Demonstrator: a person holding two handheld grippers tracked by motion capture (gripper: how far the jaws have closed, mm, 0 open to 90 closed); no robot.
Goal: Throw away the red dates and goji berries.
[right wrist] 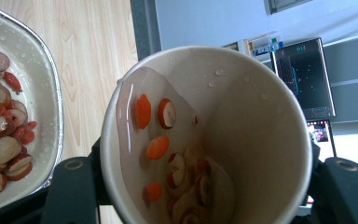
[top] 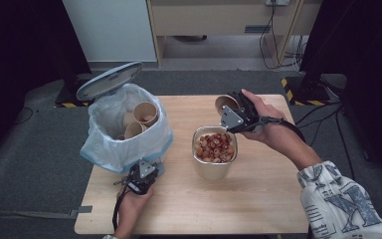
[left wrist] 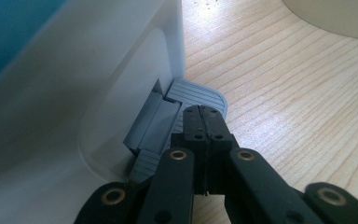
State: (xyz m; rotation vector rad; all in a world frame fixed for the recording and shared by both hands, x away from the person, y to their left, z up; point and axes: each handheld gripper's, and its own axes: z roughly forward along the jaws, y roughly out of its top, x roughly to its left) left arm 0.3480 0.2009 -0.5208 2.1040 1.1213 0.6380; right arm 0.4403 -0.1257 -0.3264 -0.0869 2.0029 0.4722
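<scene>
A white pedal bin [top: 124, 127] lined with a plastic bag stands on the table's left, its lid [top: 108, 79] raised and several paper cups [top: 145, 112] inside. My left gripper [top: 145, 173] is shut with nothing between its jaws. In the left gripper view its tips [left wrist: 205, 119] rest on the bin's grey foot pedal [left wrist: 200, 95]. My right gripper [top: 236, 114] is shut on a paper cup [top: 225, 103], tilted beside a metal-rimmed tub [top: 214, 167] of red fruit slices [top: 215, 147]. In the right gripper view the cup [right wrist: 261, 116] holds liquid and several slices [right wrist: 168, 114], and the black fingers [right wrist: 74, 186] clamp its sides.
The wooden table [top: 258, 199] has bare room in front of and right of the tub. Its edges drop to grey carpet. A sleeve [top: 343, 204] enters at the lower right. Cables and dark stands lie beyond the far edge.
</scene>
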